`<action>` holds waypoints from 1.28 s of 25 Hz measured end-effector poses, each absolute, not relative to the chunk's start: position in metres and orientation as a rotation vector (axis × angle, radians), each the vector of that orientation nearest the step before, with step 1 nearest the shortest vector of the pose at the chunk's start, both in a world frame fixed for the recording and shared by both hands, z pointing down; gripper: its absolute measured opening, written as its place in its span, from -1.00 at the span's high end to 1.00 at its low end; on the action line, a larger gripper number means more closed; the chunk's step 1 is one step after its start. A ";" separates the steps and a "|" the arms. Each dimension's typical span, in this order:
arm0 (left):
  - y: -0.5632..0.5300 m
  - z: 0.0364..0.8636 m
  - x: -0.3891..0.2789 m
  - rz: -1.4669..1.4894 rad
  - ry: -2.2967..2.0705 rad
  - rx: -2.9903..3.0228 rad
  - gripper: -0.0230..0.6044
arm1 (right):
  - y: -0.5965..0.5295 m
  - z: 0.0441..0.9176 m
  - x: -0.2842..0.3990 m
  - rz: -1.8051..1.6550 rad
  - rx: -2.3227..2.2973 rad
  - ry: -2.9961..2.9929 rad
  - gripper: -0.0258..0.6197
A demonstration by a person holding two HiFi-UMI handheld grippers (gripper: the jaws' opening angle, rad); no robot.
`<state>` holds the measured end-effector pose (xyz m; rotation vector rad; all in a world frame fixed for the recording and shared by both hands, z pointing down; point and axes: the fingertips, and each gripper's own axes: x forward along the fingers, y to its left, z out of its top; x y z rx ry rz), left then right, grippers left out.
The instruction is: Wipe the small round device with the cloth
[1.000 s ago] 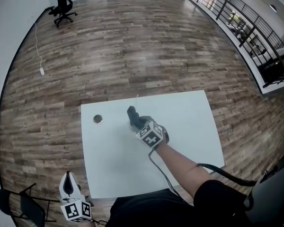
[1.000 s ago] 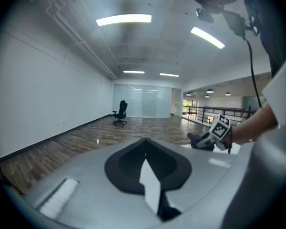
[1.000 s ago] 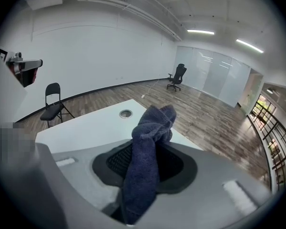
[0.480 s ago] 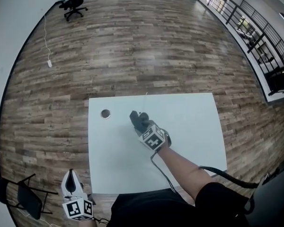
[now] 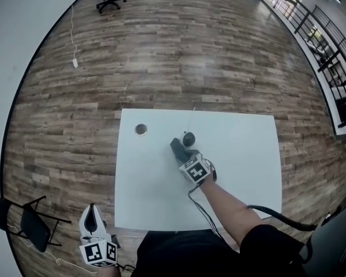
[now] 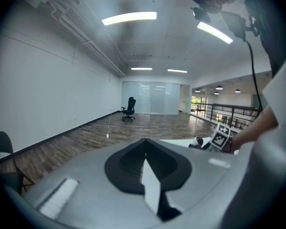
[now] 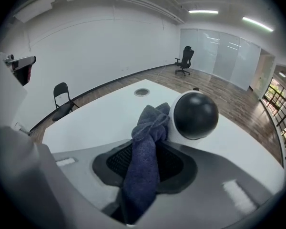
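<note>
The small round device [image 5: 189,138], a black dome on a white body, stands near the middle of the white table [image 5: 242,172]. In the right gripper view the device [image 7: 195,116] fills the space just right of the dark blue cloth [image 7: 145,151]. My right gripper [image 5: 179,148] is shut on that cloth, and the bunched end of the cloth lies against the device's left side. My left gripper [image 5: 92,209] hangs off the table's near left corner, shut, with nothing in it. From the left gripper view [image 6: 145,144] the device and the right marker cube show small at the right.
A round metal-rimmed hole [image 5: 140,130] sits in the table's far left part. A thin wire [image 5: 192,117] runs from the device to the far edge. A folding chair [image 5: 29,224] stands on the wooden floor at the left. A black cable [image 5: 277,215] trails from my right arm.
My right gripper with the cloth has come down beside the device, whose black dome now shows clear of it. The left gripper has shifted only a little.
</note>
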<state>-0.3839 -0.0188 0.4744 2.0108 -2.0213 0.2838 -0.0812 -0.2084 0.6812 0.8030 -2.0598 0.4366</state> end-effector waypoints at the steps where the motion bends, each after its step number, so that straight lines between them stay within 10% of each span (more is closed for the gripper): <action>1: -0.018 0.475 -0.384 0.290 -2.024 2.006 0.90 | -0.206 0.683 -0.082 0.444 0.795 -2.062 0.54; 32: -0.020 0.455 -0.366 0.326 -2.052 2.051 0.90 | -0.268 0.613 -0.041 0.242 0.948 -2.097 0.54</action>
